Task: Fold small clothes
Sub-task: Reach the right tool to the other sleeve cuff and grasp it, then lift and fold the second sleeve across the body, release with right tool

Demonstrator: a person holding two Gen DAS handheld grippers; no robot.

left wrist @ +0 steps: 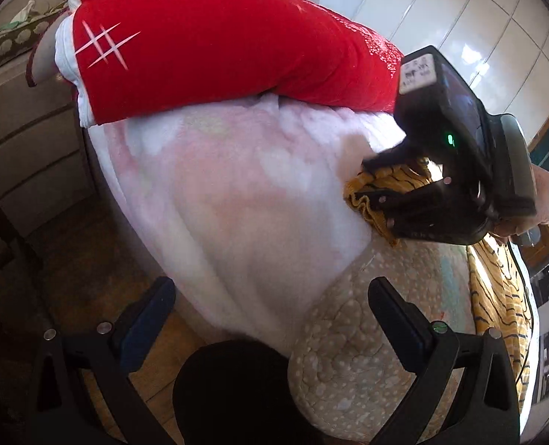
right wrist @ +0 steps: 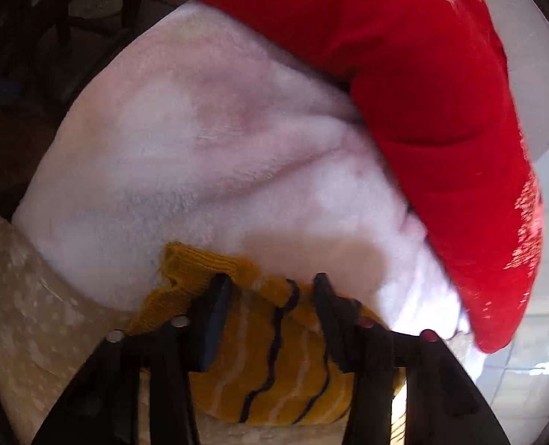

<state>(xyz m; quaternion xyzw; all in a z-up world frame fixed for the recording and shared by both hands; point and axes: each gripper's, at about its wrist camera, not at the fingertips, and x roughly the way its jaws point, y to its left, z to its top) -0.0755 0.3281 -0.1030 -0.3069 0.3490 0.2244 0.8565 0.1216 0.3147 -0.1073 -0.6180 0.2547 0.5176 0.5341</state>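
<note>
Right gripper straddles the yellow striped knit, fingers apart; left gripper spread, empty; its label unreadable

A knit garment lies before a fleece blanket, under a quilt.

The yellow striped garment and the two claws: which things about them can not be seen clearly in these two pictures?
- Yellow striped garment: what kind of garment it is; the right claw covers it in the right wrist view and the bottom edge cuts it.
- Right claw grip: fingertips straddle the knit, contact unclear; blurred in the left wrist view.
- Under the red garment: hidden in both views.
- White fleece blanket: far end covered by the red garment.
</note>
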